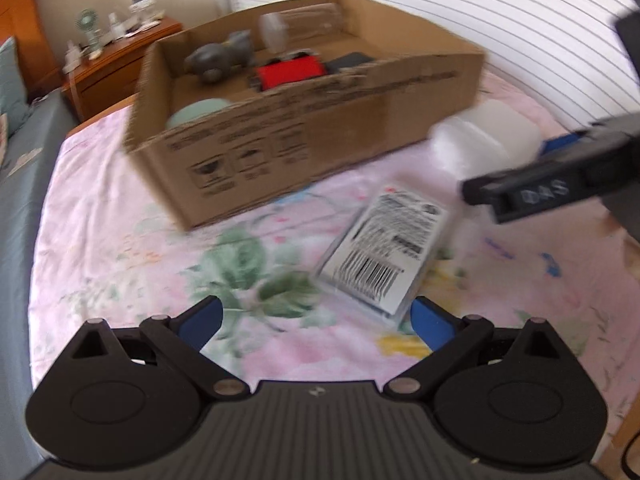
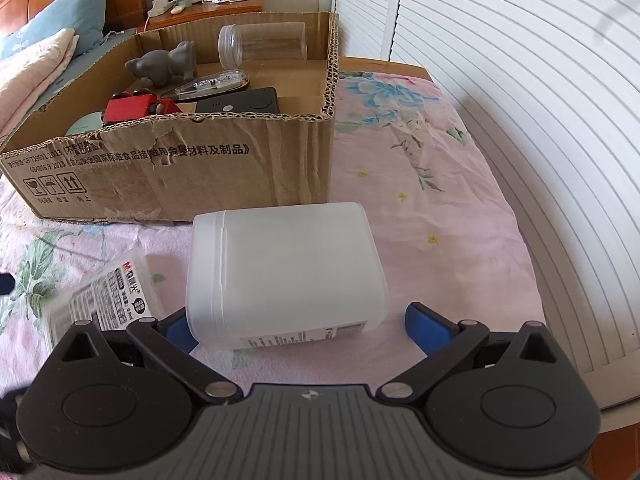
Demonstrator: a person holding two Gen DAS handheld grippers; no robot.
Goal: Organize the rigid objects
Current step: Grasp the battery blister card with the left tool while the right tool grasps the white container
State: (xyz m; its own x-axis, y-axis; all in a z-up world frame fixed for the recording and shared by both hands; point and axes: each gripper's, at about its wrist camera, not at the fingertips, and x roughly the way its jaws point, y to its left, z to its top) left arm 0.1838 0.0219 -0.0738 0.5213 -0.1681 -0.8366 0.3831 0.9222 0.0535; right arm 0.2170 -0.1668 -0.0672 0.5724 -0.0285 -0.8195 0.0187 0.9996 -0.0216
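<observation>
Lying on its side on the bed, the frosted white plastic jar (image 2: 286, 276) sits between your right gripper's (image 2: 298, 326) spread jaws; your left gripper (image 1: 316, 318) gapes empty above the flat labelled packet (image 1: 384, 252).

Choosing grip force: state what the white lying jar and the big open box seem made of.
Frosted white jar: probably plastic, translucent matte, with a moulded lid seam. Brown open box: corrugated cardboard, flutes visible along the cut rim, front edge torn.
</observation>
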